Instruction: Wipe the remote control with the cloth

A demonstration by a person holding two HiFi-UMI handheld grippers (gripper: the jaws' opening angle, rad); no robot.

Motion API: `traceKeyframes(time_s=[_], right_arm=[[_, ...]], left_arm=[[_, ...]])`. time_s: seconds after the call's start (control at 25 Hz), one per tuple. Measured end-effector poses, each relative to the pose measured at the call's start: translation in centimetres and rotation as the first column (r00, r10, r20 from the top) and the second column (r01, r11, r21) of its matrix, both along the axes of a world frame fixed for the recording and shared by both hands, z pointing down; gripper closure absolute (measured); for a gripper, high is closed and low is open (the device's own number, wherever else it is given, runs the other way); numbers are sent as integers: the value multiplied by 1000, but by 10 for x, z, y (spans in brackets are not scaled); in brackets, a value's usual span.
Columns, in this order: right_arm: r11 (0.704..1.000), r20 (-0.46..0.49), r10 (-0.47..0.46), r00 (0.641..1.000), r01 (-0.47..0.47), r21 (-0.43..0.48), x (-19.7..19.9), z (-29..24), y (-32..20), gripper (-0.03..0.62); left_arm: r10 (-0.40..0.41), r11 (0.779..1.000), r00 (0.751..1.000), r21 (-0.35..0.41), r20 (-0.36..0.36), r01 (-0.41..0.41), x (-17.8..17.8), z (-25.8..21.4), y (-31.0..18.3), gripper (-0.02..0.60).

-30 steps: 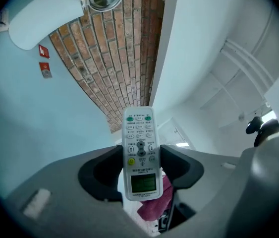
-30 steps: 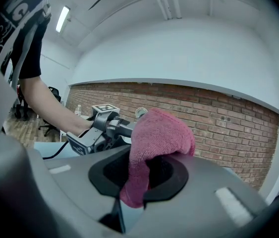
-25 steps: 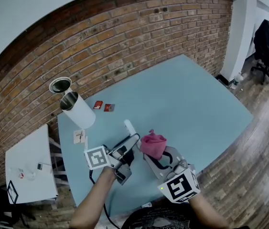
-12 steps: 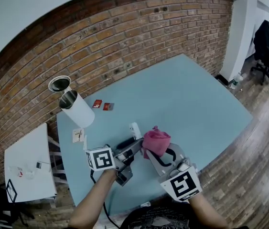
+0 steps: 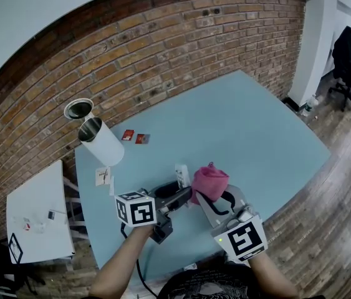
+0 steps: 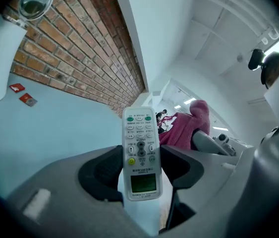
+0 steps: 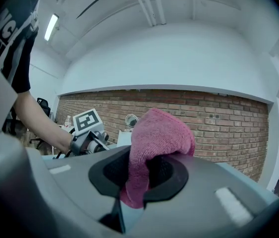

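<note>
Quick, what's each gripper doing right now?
Left gripper: closed on the remote control.
Right gripper: closed on the pink cloth.

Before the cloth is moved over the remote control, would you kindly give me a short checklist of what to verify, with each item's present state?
1. Grip on the remote control by the left gripper: ok, the jaws press on both its sides.
2. Button face exposed: ok, it faces the left gripper view.
3. Grip on the cloth by the right gripper: ok, a bunch sticks out past the jaws.
4. Contact between the cloth and the remote control: cannot tell; in the head view they sit side by side.
5. The white canister out of the way: ok, well away from both grippers.
</note>
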State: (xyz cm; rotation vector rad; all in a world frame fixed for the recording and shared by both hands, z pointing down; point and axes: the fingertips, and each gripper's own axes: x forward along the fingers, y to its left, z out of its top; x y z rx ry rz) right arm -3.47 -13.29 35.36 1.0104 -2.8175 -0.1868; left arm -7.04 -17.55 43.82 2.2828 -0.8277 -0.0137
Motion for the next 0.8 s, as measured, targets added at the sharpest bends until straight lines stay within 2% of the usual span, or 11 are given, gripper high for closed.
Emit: traceKeyframes(time_s=[0.4, 0.8], right_arm=[[1000, 34, 27, 999, -27, 5, 5, -7, -8, 528], [999, 51, 53, 997, -54, 7, 15, -13, -16, 528]], left_arm=[[61, 996, 986, 51, 155, -70, 11, 8, 8, 342], [109, 981, 947, 120, 304, -151, 22, 9, 18, 342]])
